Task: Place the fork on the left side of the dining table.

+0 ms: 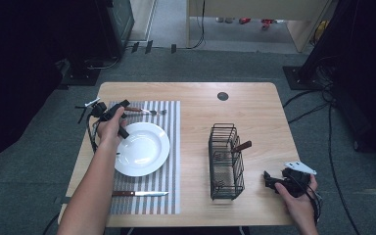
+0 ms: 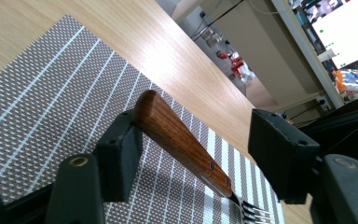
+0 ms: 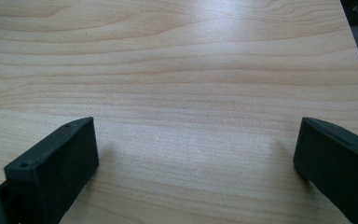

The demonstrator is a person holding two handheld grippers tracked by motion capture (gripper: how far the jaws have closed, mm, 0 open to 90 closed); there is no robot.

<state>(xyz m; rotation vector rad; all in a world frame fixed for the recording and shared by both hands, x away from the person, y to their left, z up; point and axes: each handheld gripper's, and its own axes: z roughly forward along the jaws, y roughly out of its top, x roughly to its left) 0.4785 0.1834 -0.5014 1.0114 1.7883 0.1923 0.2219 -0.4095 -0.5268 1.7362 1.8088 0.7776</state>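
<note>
Left gripper view: jaws parted (fork [image 2: 182,142] touching one)

Left hand-held gripper [image 1: 122,108] at fork [image 1: 144,111] beyond plate [image 1: 149,161].

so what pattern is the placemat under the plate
Grey weave with thin white stripes; the placemat shows best in the left gripper view.

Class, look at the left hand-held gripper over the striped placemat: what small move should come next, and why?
Probably draw the left hand-held gripper back off the wooden-handled fork. Its jaws stand apart, only one touching the handle, and the fork lies on the grey striped placemat beyond the white round plate.
</note>
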